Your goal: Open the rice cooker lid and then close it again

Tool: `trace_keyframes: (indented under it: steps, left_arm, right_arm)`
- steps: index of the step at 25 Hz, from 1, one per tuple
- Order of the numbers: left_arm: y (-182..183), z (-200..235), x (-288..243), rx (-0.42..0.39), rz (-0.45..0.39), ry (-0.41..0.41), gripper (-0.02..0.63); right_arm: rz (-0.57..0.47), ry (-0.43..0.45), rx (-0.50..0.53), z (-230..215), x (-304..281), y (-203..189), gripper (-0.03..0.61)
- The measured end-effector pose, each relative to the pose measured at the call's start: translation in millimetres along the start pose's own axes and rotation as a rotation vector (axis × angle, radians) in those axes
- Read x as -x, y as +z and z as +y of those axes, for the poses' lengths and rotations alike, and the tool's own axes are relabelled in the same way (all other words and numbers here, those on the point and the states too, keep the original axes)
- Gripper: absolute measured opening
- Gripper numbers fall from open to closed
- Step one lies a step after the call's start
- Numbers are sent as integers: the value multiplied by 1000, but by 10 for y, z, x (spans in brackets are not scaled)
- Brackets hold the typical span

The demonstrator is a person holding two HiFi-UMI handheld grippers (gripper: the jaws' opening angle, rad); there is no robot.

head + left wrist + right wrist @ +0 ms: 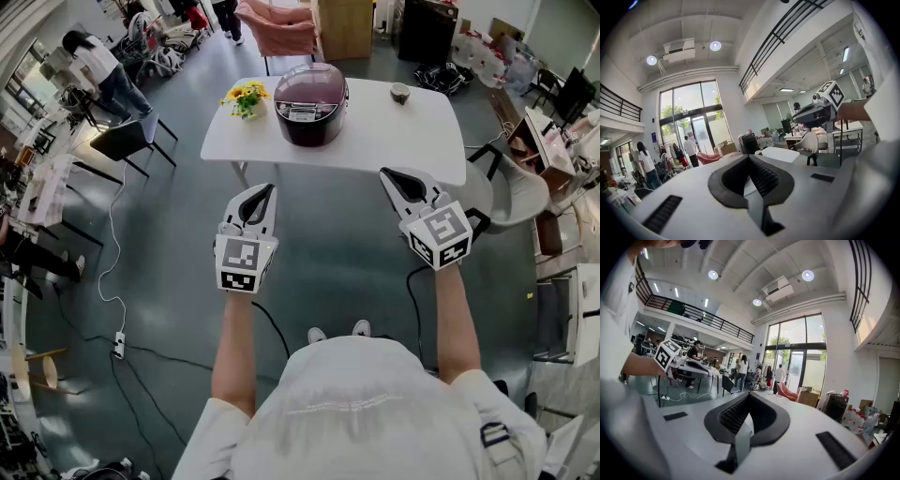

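Observation:
The dark maroon rice cooker (311,103) stands with its lid down on the white table (384,145) ahead of me. Both grippers hang in the air short of the table's near edge, well apart from the cooker. My left gripper (270,190) is shut with nothing in it, and its own view shows the jaws (750,157) closed together. My right gripper (386,174) is likewise shut and empty, its jaws (749,394) meeting. Each gripper shows in the other's view: the right gripper (813,112), the left gripper (689,366).
A small pot of yellow flowers (246,97) stands left of the cooker and a small cup (400,92) at the table's far right. A black chair (122,141) is left of the table, a grey chair (511,192) right. A cable (112,244) runs over the floor.

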State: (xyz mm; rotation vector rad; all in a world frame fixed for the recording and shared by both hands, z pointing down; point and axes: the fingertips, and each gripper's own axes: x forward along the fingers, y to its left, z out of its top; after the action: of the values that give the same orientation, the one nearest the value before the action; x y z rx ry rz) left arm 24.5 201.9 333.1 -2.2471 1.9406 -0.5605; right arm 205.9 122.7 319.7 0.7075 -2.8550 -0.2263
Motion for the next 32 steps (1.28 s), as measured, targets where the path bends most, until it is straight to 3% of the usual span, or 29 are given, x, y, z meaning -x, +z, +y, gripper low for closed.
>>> trace_keyframes:
  steps: [23,29,30,32]
  left_arm:
    - [-26,-112,-80,35,20,-13,9]
    - [-61,-120,-104,64,32,-15,12]
    - [-63,-131,-111,70,33,-20,28]
    - [-64,-158,-125,79,32,-27,129]
  right_arm:
    - [-35,-1,-86,-143,78,-71,24]
    - [-32,38,-99,-119,60,-78,31]
    - [-31,46,-105,-111,56,-81,78]
    - [-36,64,-113,-89,49,-78,139]
